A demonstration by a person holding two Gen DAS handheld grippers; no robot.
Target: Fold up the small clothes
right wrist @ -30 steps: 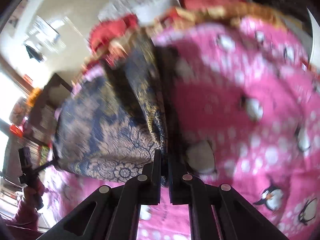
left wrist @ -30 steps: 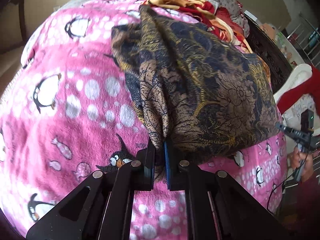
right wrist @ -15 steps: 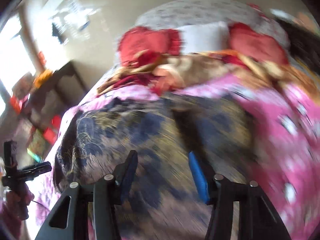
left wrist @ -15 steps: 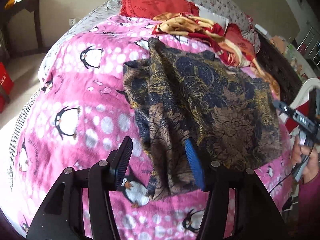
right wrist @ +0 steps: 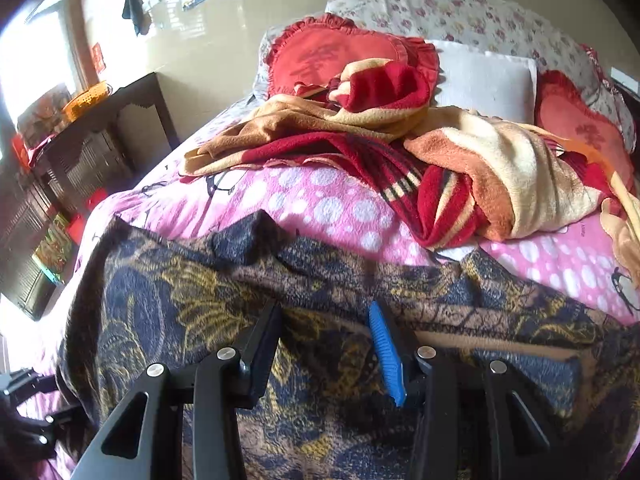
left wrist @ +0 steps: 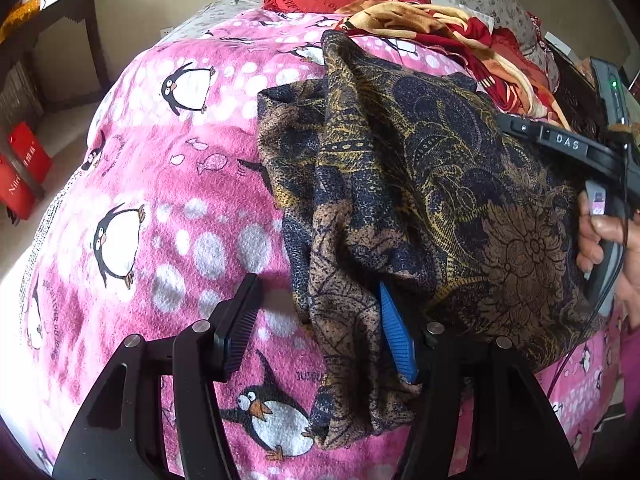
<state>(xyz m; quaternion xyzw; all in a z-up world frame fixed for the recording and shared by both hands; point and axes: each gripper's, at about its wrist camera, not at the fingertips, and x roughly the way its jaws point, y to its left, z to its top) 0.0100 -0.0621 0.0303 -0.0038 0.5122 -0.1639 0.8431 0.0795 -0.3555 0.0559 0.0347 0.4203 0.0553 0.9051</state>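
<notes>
A dark blue and gold patterned garment [left wrist: 420, 184] lies folded and rumpled on a pink penguin blanket [left wrist: 168, 208]. My left gripper [left wrist: 316, 324] is open at the garment's near left corner; the cloth's edge hangs between its fingers, and the blue pad [left wrist: 394, 334] touches it. In the right wrist view the same garment [right wrist: 200, 304] fills the foreground. My right gripper [right wrist: 326, 344] is open and empty just above it. The right gripper's body and the holding hand [left wrist: 600, 184] show at the garment's right edge in the left wrist view.
A red and tan fleece blanket [right wrist: 400, 152] is heaped at the back of the bed, with red heart cushions [right wrist: 332, 60] and a white pillow [right wrist: 484, 76] behind. A dark wooden table [right wrist: 104, 120] stands left of the bed. Red bags [left wrist: 24, 176] sit on the floor.
Both grippers have opened and let go of the garment, which now lies on the blanket. Both have drawn back, and the right one has swung round over the cloth.
</notes>
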